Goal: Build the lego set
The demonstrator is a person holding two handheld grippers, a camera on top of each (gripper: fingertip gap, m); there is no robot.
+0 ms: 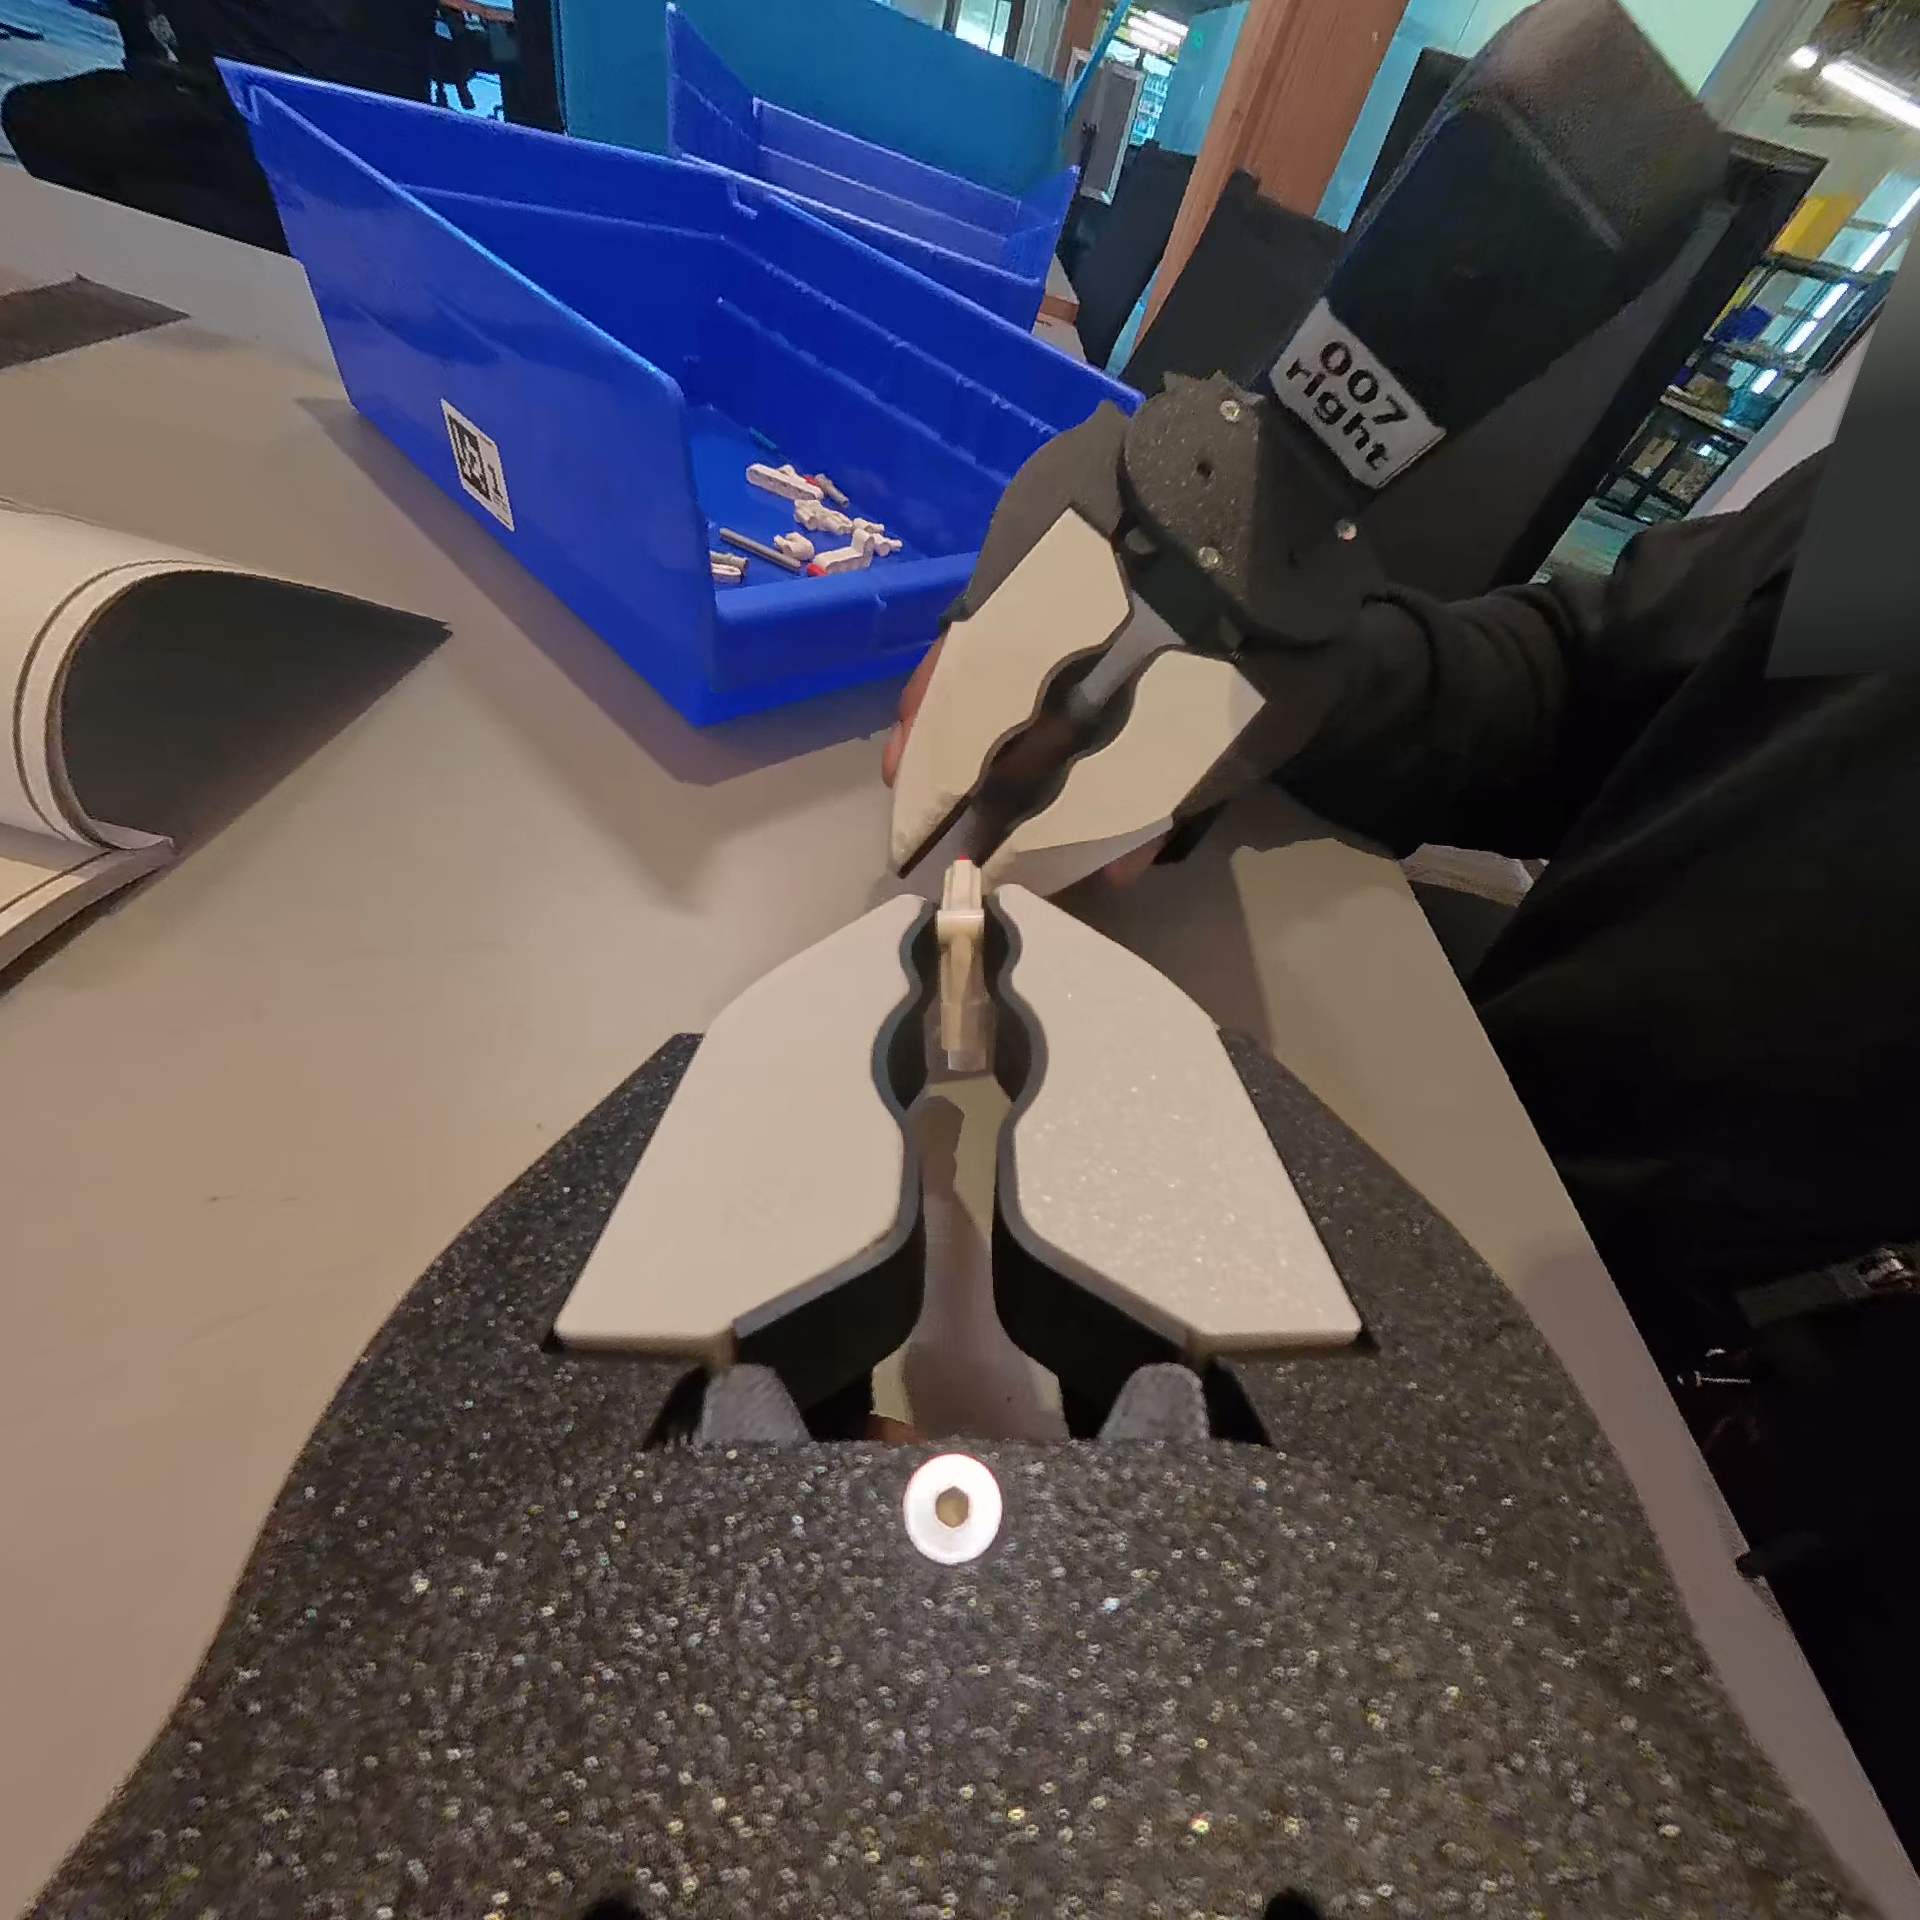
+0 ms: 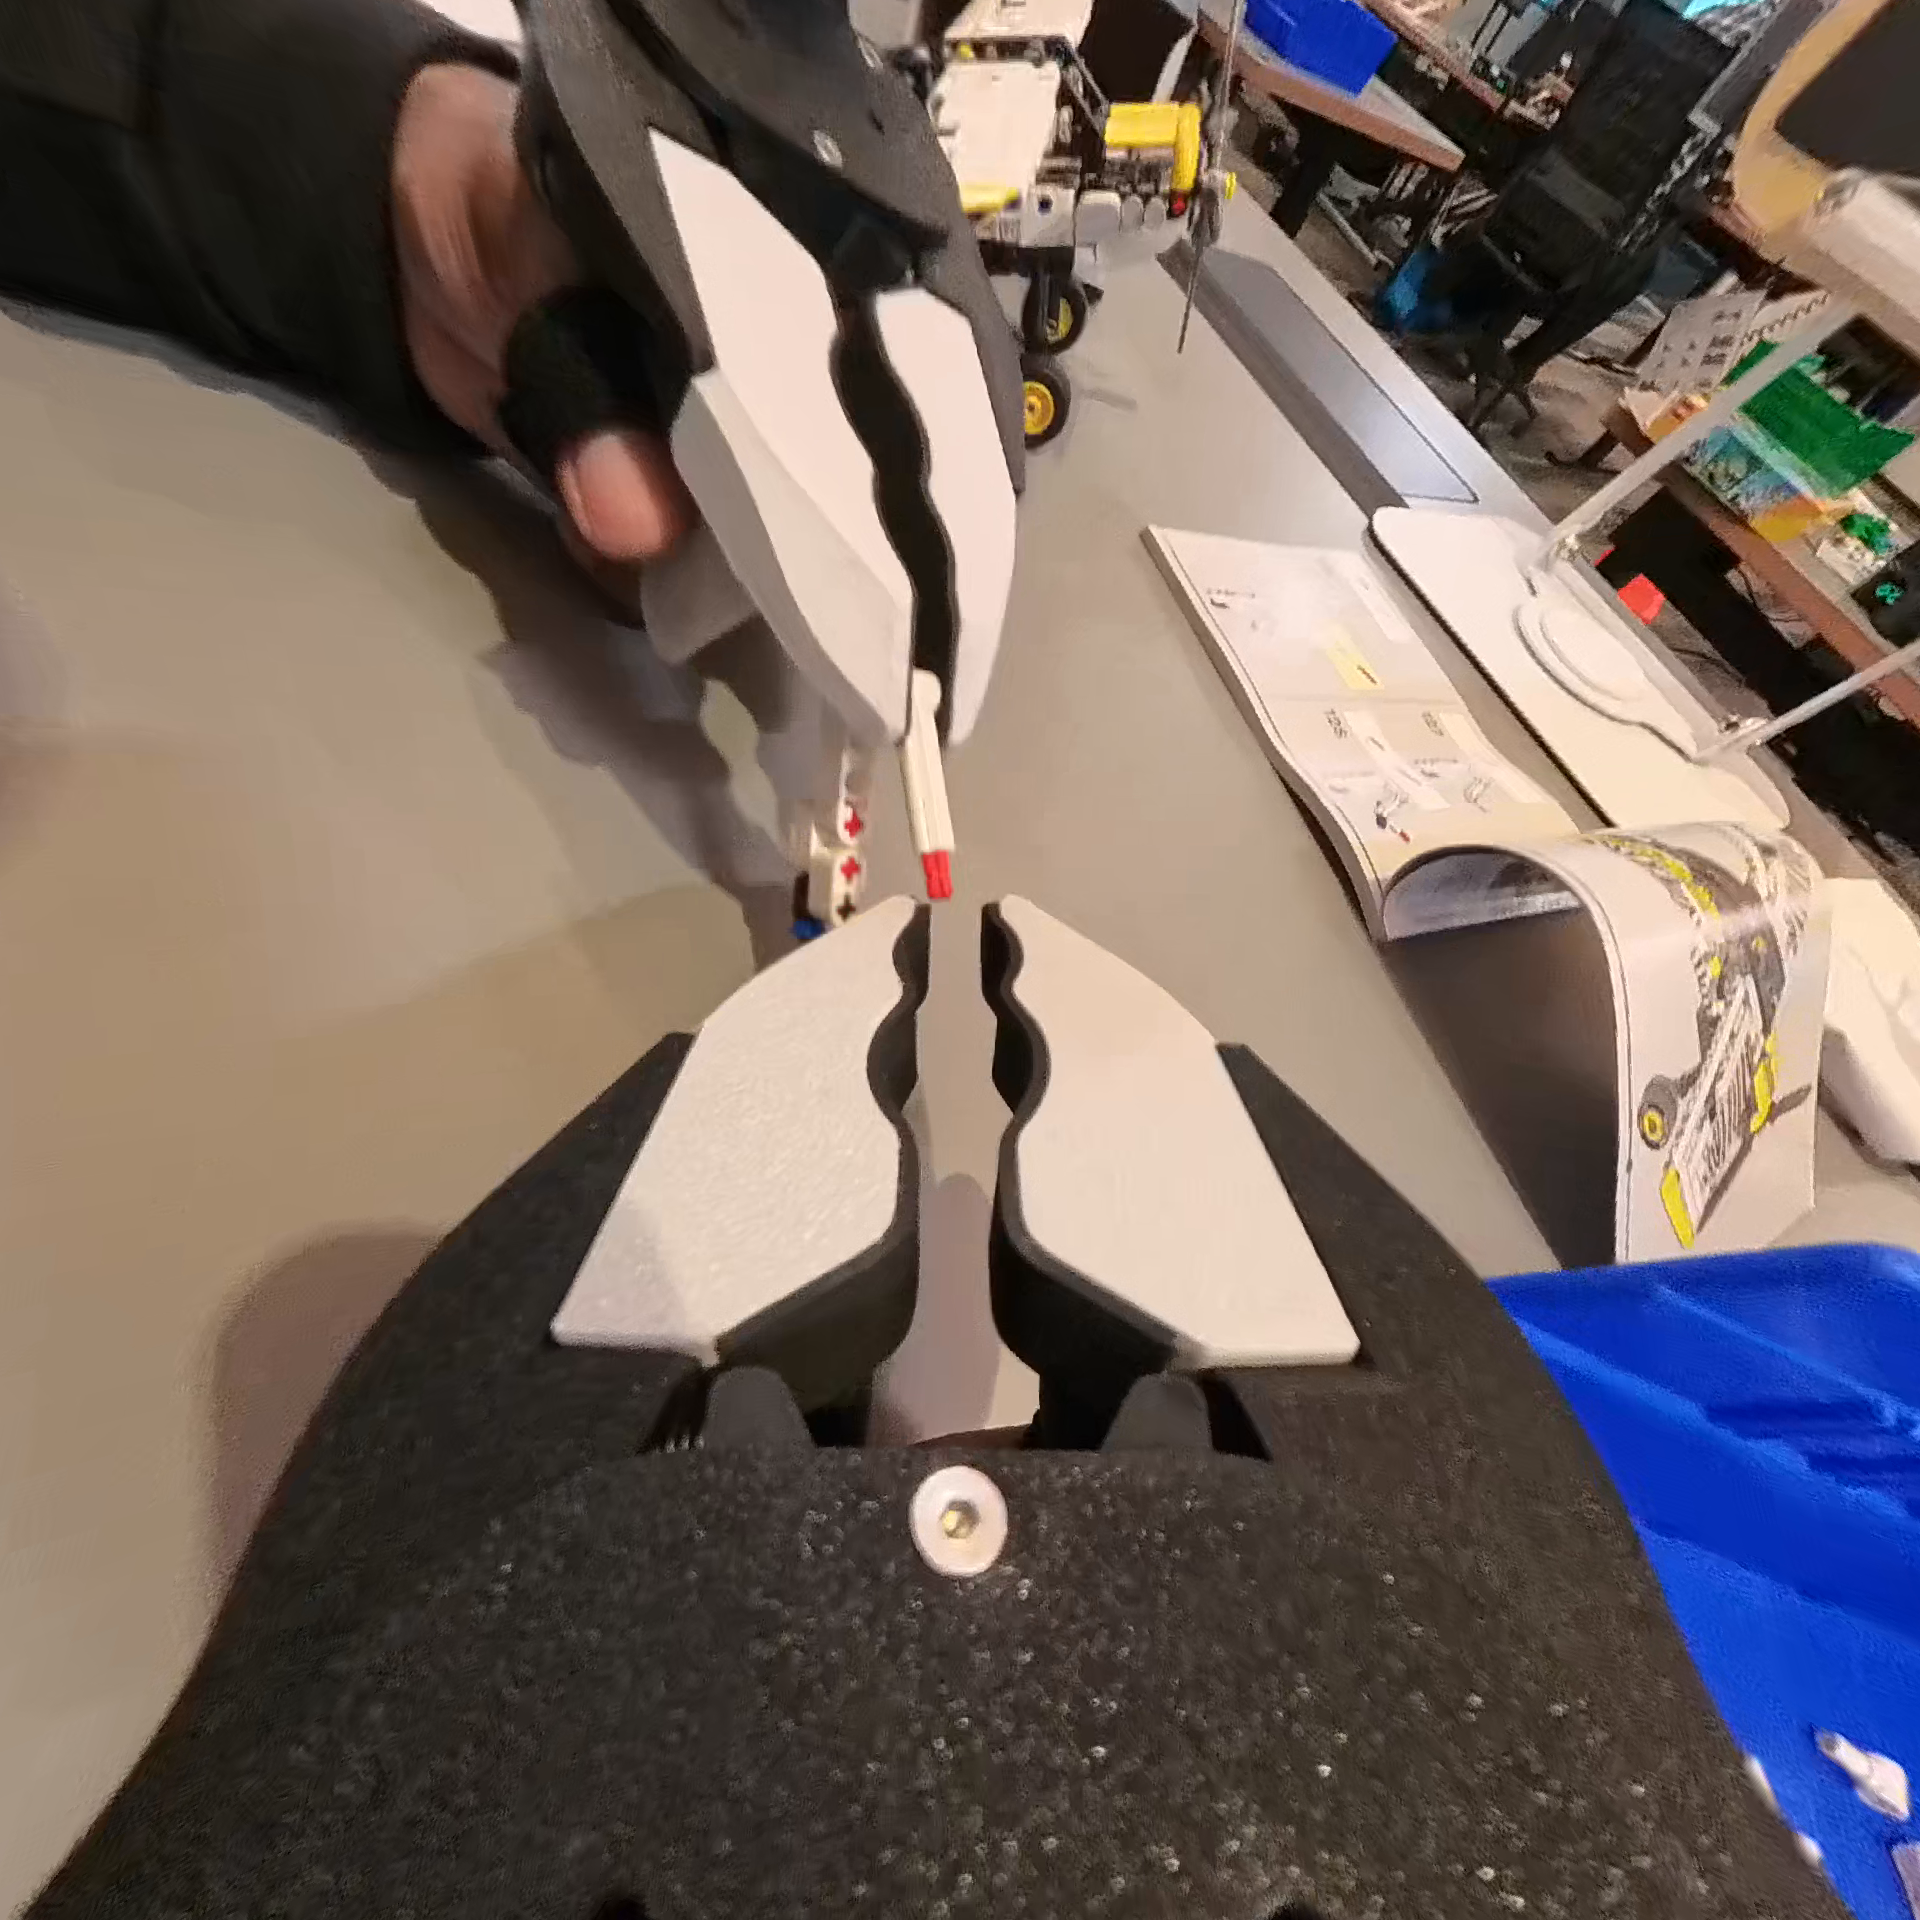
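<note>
- Left gripper (image 1: 961, 914), frame centre: pinching a white peg-like piece (image 1: 961, 961) with a red tip (image 2: 937, 873).
- Right gripper (image 2: 951, 914): fingers slightly spread, bare, tips just beside the red tip.
- Upper left: blue bin (image 1: 582, 343) holding small parts (image 1: 805, 525).
- Right of frame: open booklet (image 2: 1455, 748) on grey table (image 1: 312, 1039).

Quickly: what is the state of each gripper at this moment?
Left gripper: closed on a white part with a red tip.
Right gripper: open, holding nothing; the red tip sits just ahead of its fingertips.
</note>
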